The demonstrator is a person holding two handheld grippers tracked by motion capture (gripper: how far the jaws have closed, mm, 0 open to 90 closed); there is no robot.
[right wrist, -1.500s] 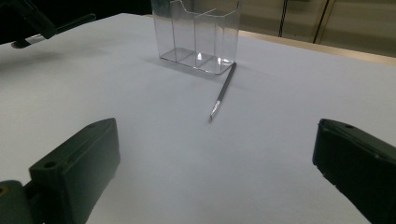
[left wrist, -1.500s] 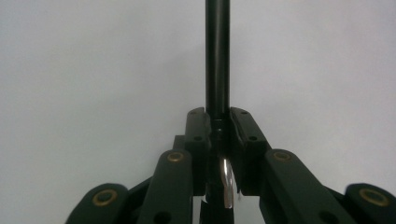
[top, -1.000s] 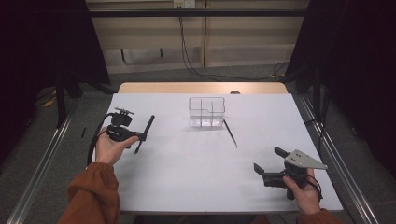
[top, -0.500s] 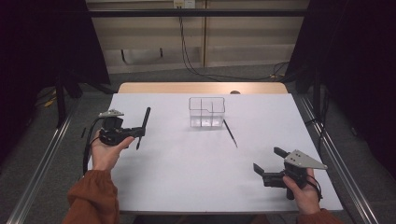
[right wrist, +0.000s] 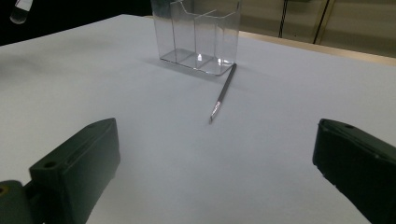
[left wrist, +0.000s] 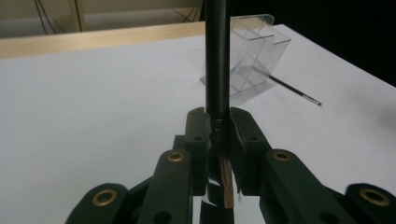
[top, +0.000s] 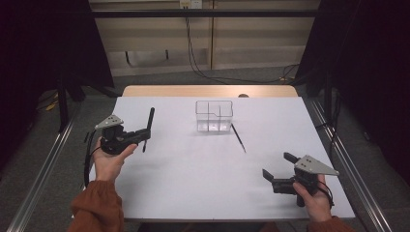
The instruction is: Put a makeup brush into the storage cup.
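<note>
Left claw (left wrist: 218,135) is clamped on a black pen (left wrist: 217,56) near its lower end, lifted at 9 o'clock off the surface (top: 193,169). Looks light, stiff, slick, so grip mid-barrel. Right claw (right wrist: 212,158) gapes wide, empty, at 4 o'clock.

White table (top: 193,193), grey floor (top: 48,145), dark curtains (top: 43,43), dangling cables (top: 193,53)

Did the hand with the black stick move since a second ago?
Yes. The left gripper, shut on the black brush, has drifted left, farther from the clear organizer, and the brush now tilts more upright.
</note>
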